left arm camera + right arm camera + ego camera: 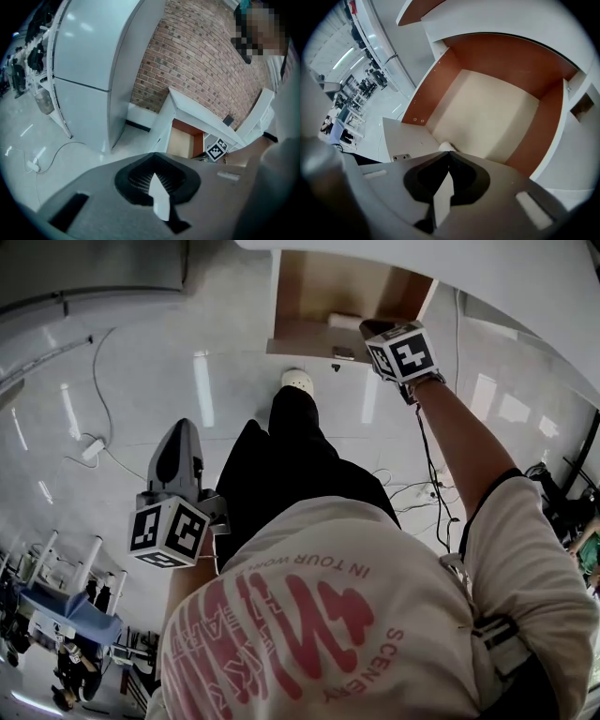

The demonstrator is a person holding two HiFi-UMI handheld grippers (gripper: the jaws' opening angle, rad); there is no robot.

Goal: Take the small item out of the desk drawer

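Now, drawer (487,108) open
Small white item (343,322) lies inside; left gripper (155,154) and right gripper (449,153) jaws pressed together, empty.

The drawer (352,296) is open under the tabletop (487,268), in front of the person. A small item (344,322) lies in the drawer. The right hand-held gripper (373,331) is over the drawer's right side, just beside the small item. The person's shoe (297,381) is on the floor (150,352), just before the drawer. The left hand-held gripper (181,432) is well off to the left, over the floor. A cable (96,376) lies on the floor farther left. A tall cabinet (93,70) stands left of the tabletop, with a wall (201,61) behind both.
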